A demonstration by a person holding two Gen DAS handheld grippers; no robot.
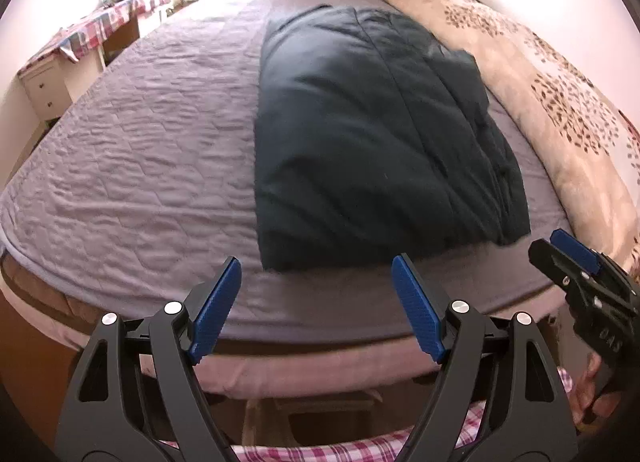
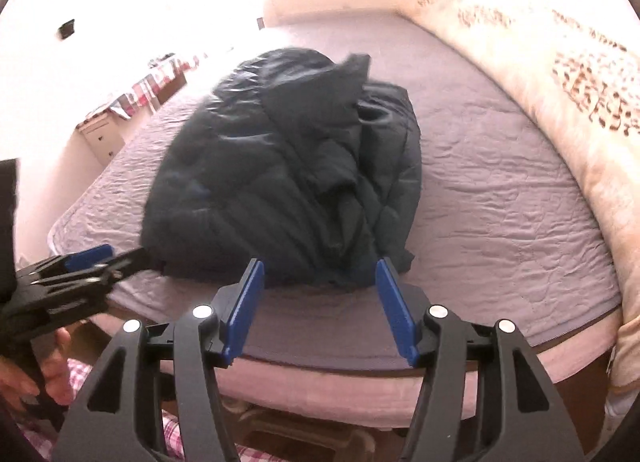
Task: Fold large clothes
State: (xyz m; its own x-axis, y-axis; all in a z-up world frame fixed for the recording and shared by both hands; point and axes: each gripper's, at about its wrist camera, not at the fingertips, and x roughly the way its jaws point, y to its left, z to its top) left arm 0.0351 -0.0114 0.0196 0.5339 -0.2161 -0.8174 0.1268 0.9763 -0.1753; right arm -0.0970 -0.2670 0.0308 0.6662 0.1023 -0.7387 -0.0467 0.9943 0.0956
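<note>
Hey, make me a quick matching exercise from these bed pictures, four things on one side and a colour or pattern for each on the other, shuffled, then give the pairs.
Things:
1. jacket
2. bedspread
3. blanket
4. gripper pads

Colours:
A. cream with a brown leafy print
B. bright blue
C. dark, nearly black
D. pale lilac, quilted

Pairs: 1-C, 2-D, 3-A, 4-B
</note>
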